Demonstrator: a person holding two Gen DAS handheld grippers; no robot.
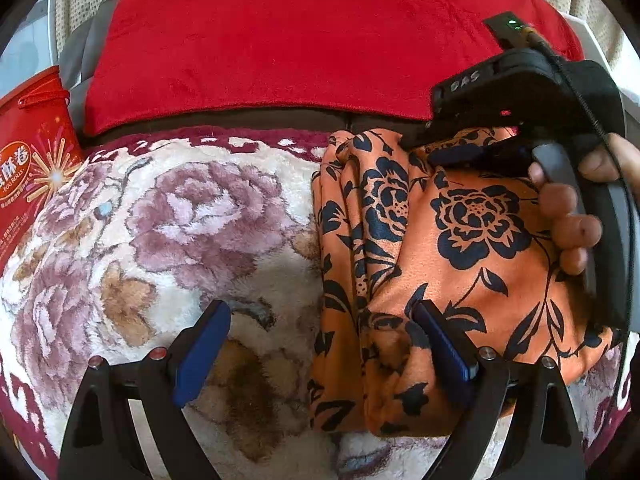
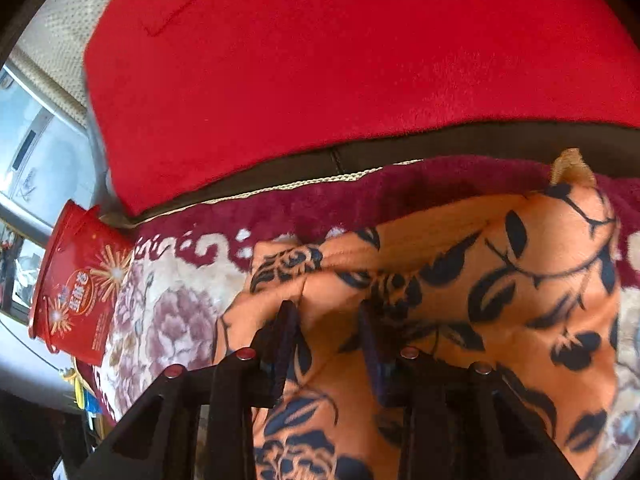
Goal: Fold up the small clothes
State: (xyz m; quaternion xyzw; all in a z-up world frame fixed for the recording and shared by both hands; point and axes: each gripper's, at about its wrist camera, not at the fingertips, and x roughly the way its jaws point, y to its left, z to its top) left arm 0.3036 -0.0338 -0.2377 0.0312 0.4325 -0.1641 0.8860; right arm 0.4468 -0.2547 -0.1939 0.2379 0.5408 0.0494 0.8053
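My right claw [image 2: 328,320] comes down partly spread on the orange floral garment [image 1: 472,248]; whether cloth is pinched between its 2 fingers I cannot tell. My left claw [image 1: 320,344] hangs spread wide, empty, straddling the garment's bunched left edge. The garment lies on the floral blanket [image 1: 152,220], with open room leftward before the red tin [image 1: 28,168].

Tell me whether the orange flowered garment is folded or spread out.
Folded: the orange garment lies doubled into a compact bundle, layered folds along its left edge, on the floral blanket.

Both wrist cams look steeply down, close; both see orange garment [image 1: 460,240] [image 2: 440,280], floral blanket [image 1: 160,220] [image 2: 168,320].
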